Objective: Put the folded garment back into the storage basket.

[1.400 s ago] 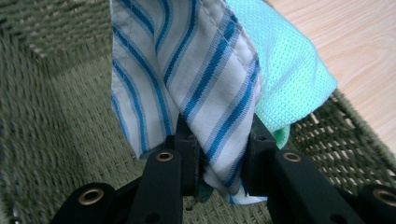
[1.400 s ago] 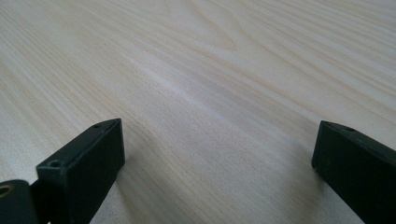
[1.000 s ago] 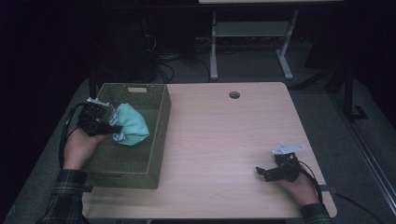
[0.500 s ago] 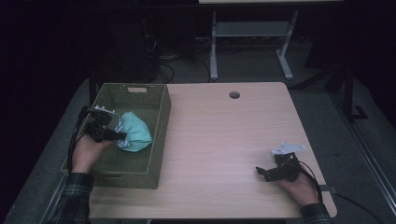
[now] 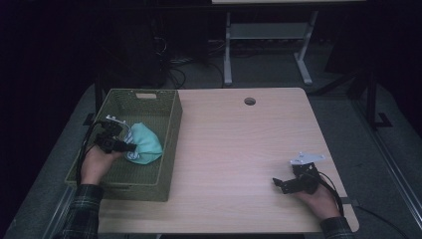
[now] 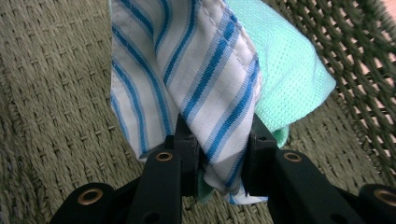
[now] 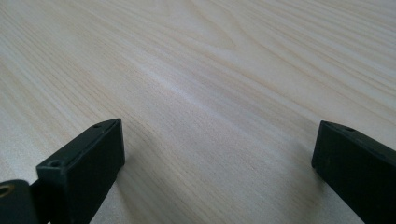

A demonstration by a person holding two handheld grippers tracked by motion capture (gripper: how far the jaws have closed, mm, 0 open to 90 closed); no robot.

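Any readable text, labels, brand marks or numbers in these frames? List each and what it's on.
None readable.
Striped cloth held in the left tool: blue stripes, no print or tag showing.
Green cloth: plain.
Woven basket, table, right tool: no markings visible.

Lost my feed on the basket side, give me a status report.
Left gripper shut on cloth bundle, low inside green basket. Right gripper open, resting on table. Nothing in the way.
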